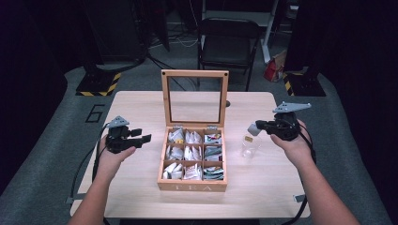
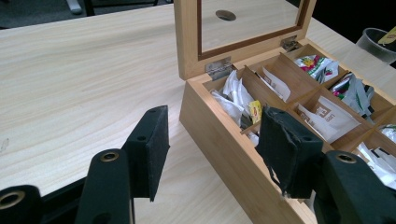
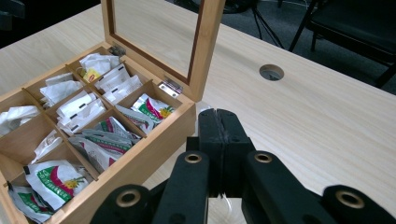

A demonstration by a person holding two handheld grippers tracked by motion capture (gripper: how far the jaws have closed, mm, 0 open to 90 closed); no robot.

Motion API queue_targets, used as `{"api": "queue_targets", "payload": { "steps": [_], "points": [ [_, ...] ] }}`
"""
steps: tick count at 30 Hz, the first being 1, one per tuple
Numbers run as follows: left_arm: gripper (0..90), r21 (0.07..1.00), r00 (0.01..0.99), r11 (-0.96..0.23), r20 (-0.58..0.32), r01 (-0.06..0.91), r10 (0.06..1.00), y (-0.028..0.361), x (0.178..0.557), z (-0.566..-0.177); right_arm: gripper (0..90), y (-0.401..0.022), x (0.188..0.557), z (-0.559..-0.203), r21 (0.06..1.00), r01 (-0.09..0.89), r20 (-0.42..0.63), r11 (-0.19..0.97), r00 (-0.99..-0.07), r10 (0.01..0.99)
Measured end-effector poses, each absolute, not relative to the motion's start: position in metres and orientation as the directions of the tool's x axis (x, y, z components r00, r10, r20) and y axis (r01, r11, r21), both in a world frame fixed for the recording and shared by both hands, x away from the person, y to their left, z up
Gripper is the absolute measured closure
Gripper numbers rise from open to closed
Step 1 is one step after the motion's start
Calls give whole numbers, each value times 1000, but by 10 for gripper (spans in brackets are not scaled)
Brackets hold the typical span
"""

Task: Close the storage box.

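Pale wood table (image 1: 141,101): open box (image 1: 192,185) lettered "TEA"; left tongs (image 1: 139,136) apart, right tongs (image 1: 254,128) together.

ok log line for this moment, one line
tea box lid up | left gripper open beside box | right gripper shut, above cup

We see the tea box (image 1: 192,184) at the table's (image 1: 141,108) centre, its lid (image 1: 195,96) upright behind nine bag-filled compartments, a cup (image 1: 249,147) just right, a chair (image 1: 229,41) beyond the table.
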State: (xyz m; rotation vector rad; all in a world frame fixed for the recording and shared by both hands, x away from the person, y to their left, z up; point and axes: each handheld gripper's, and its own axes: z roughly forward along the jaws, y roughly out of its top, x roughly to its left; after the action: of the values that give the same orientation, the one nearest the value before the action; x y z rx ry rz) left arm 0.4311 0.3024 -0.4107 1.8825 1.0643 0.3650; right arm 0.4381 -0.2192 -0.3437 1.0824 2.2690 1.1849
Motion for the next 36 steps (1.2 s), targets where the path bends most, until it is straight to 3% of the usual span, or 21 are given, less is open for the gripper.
{"api": "queue_targets", "payload": {
  "steps": [36],
  "points": [
    [432, 827, 576, -198, -175, 526, 798, 306, 431, -410, 898, -219, 445, -415, 743, 558, 50, 370, -598, 800]
  ]
}}
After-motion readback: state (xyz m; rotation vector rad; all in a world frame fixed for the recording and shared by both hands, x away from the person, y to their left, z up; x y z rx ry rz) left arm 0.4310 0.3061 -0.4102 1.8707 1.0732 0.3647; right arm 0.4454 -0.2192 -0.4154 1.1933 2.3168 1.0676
